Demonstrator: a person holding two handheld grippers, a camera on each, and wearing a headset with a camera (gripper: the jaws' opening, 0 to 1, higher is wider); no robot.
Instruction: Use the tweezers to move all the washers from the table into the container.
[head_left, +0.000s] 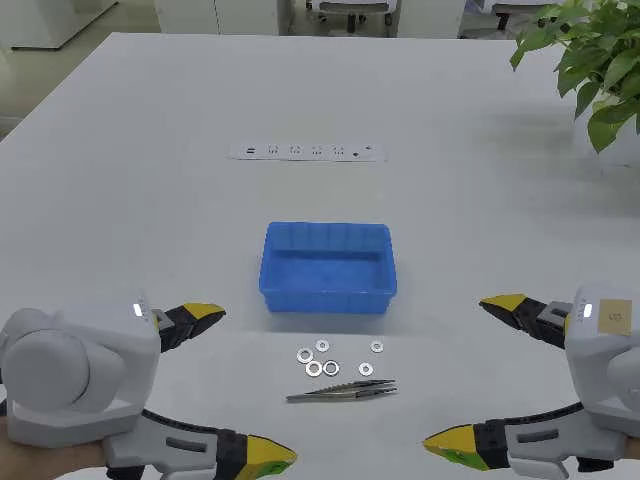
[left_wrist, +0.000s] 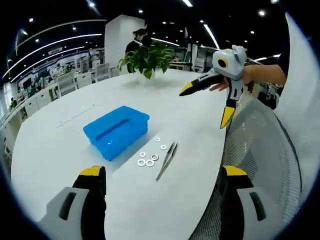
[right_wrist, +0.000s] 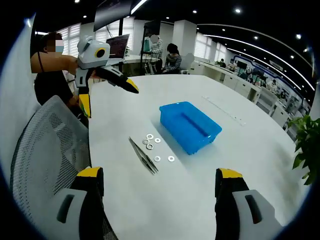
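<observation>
A single blue container (head_left: 328, 268) sits open-topped in the middle of the white surface (head_left: 150, 220). Its inside shows plain blue floor and ribbed walls. All the washers (head_left: 331, 368) lie on the surface outside it, at 6 o'clock from its near wall and close to it without touching. There are six. Four sit in a loose cluster on the 9 o'clock side, and two lie apart from them toward 3 o'clock. One pair of tweezers (head_left: 342, 391) lies flat just beyond the washers at 6 o'clock. It runs roughly from 9 to 3 o'clock, its two arms meet at the 9 o'clock end, and neither tool touches it. The left gripper view and the right gripper view each show the same six washers beside the tweezers and the container. The left tool (head_left: 240, 385) hangs over the surface at 8 o'clock from the container with its yellow-tipped jaws spread wide apart, holding nothing. The right tool (head_left: 475, 372) is at 4 o'clock, its jaws equally wide and nothing between them. One white power strip (head_left: 307, 152) lies at 12 o'clock, well apart from the container. One leafy plant (head_left: 600, 60) stands at 2 o'clock, by the far edge.
</observation>
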